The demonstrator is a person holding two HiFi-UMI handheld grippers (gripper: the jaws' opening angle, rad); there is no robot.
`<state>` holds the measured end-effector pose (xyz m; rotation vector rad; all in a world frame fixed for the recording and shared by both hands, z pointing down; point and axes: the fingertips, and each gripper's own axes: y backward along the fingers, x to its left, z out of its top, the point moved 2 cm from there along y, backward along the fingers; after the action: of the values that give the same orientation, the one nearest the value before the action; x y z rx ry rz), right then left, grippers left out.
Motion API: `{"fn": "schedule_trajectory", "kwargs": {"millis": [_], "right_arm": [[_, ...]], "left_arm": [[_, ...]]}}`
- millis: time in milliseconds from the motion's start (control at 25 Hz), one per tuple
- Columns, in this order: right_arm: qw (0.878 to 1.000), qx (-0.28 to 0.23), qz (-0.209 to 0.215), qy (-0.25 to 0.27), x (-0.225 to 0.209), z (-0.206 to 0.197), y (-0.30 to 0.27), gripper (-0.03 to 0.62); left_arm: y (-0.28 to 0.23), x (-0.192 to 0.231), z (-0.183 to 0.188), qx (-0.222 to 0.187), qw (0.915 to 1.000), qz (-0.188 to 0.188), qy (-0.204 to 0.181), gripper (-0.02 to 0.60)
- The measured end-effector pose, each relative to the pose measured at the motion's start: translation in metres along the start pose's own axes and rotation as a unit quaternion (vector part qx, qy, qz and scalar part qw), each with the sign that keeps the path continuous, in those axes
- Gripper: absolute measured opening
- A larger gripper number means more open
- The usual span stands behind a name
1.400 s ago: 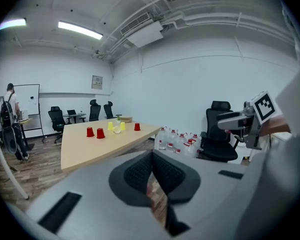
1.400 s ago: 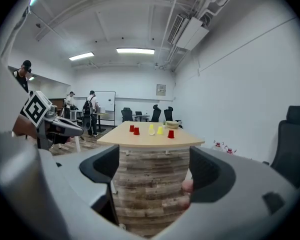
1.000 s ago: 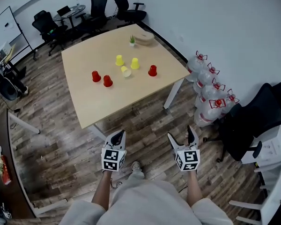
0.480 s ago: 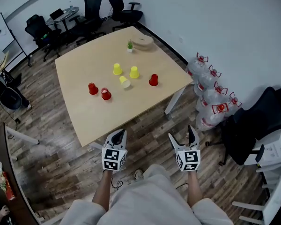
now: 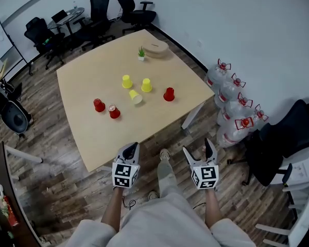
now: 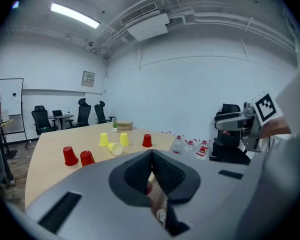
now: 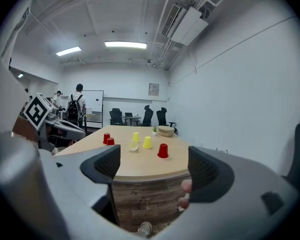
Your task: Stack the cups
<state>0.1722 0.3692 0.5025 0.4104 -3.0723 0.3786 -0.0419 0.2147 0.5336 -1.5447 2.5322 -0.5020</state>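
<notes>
- While the left tongs (image 5: 130, 149) hang over the wood floor (image 5: 67, 174), just short of the near edge of the tabletop (image 5: 92, 138), their jaws are pressed together with nothing between them.
- At the left of the group, the leftmost red cup (image 5: 99, 105) and the second red cup (image 5: 114, 111) stand just beside each other, mouths down.
- Farther back, near the middle, the left yellow cup (image 5: 126, 81) and the right yellow cup (image 5: 146, 85) stand mouth-down, slightly apart.
- Between and nearer than those two, the tipped yellow cup (image 5: 136, 96) lies on its side, its pale inside turned toward the near edge.
- Right of the yellows, the lone red cup (image 5: 169, 94) stands mouth-down, alone.
- All six cups sit well back from every edge, with bare wood between them and the near edge.
- Over the floor, level with the left pair, the right tongs (image 5: 198, 149) have their jaws wide apart and hold nothing.
- Against the right wall, water bottles (image 5: 232, 117) crowd the floor beside the right corner of the tabletop.
</notes>
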Motion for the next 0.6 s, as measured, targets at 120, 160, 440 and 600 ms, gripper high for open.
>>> {"fn": "schedule_trajectory", "kwargs": {"millis": [120,160,440,600], "right_arm": [[1.0,0.001,0.007,-0.003,-0.011,0.0,-0.027,0.413],[1.0,0.001,0.009,-0.005,-0.016,0.0,-0.038,0.413],[1.0,0.003,0.028,-0.014,-0.058,0.016,-0.117,0.413],[0.999,0.001,0.044,-0.018,-0.083,0.03,-0.166,0.411]], "left_arm": [[-0.028,0.009,0.009,0.001,1.0,0.002,-0.002,0.011],[-0.038,0.013,0.012,0.003,1.0,0.003,-0.001,0.011],[-0.117,0.029,0.046,0.015,0.9998,0.008,-0.004,0.011],[-0.162,0.045,0.066,0.021,0.9996,0.021,0.001,0.011]]}}
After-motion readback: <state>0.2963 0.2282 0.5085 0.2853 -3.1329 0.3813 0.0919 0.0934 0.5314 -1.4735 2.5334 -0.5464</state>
